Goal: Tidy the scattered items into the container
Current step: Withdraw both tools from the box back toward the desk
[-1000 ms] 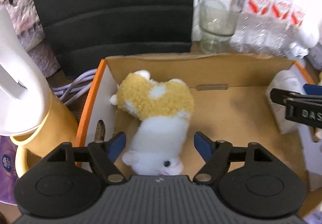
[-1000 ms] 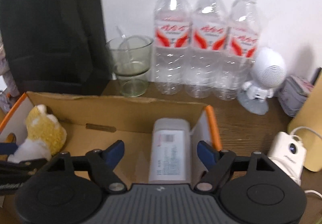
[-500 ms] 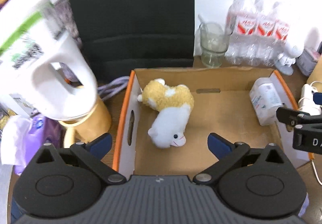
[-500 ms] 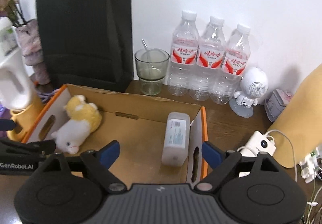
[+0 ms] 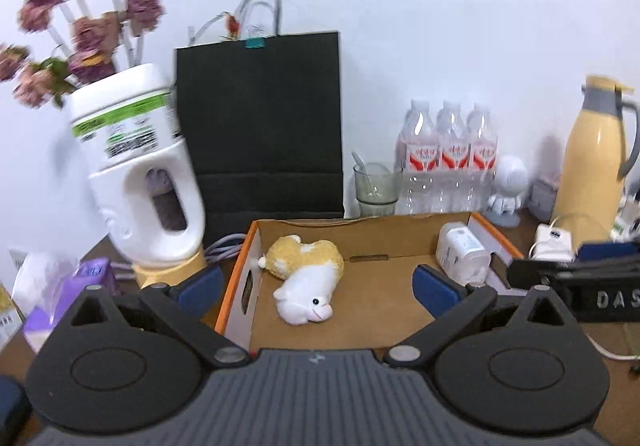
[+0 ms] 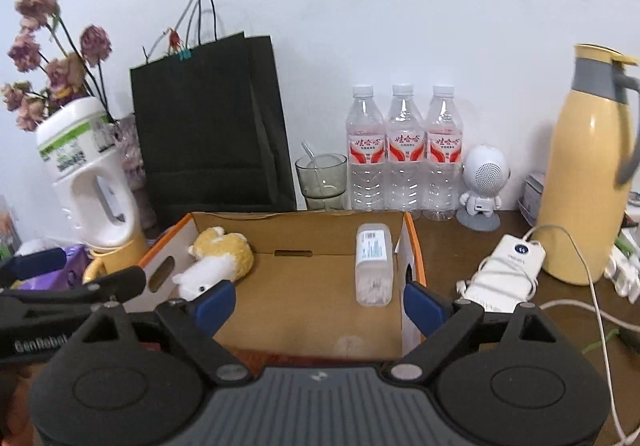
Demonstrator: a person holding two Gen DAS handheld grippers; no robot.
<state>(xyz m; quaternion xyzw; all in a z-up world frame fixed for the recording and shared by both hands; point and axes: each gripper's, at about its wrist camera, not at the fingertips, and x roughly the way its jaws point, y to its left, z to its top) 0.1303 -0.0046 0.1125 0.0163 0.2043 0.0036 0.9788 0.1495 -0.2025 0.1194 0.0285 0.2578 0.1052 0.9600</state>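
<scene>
An orange-edged cardboard box (image 5: 236,278) (image 6: 414,246) stands in front of both grippers. A yellow and white plush toy (image 5: 308,278) (image 6: 218,258) lies on its side at the box's left end. A small white bottle (image 5: 460,250) (image 6: 373,262) lies flat by the right wall. My left gripper (image 5: 318,288) hovers open in front of the box with nothing between its fingers. My right gripper (image 6: 319,304) is also drawn back from the box, its jaws opening and empty. One of the right gripper's fingers (image 5: 560,274) shows at the right of the left wrist view.
Left of the box are a white jug (image 5: 144,173) upturned on a yellow mug and a purple tissue pack (image 5: 80,278). Behind stand a black paper bag (image 6: 208,125), a glass (image 6: 320,179), three water bottles (image 6: 404,149) and a robot speaker (image 6: 484,181). Right: power bank (image 6: 508,266), cables, yellow thermos (image 6: 588,165).
Both grippers have pulled back and up from the box, and their jaws have widened. The plush toy and the white bottle stay lying in the box.
</scene>
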